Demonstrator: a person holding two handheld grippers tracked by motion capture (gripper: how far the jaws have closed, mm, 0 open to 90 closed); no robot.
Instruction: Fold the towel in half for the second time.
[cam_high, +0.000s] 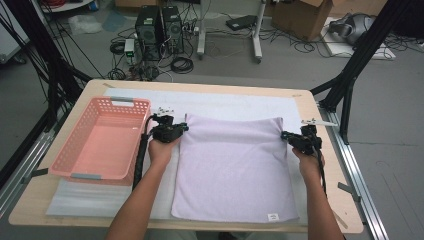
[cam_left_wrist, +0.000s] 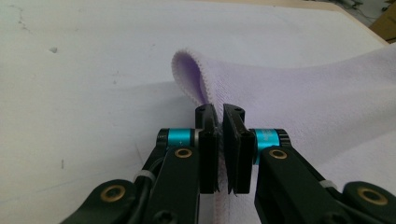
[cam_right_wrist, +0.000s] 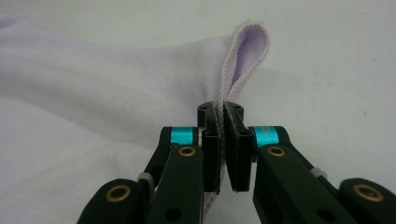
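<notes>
Left tongs (cam_high: 181, 128) clamped on the far-left corner of the lilac towel (cam_high: 232, 170); right tongs (cam_high: 285, 135) clamped on its far-right corner, hem pinched upright in both. Towel lies flat mid-surface, long axis running toward the near edge, label at the near-right corner. Pink basket (cam_high: 100, 140) at the left edge. Looks single-layer, hard to confirm. Likely fold toward the near edge.
</notes>
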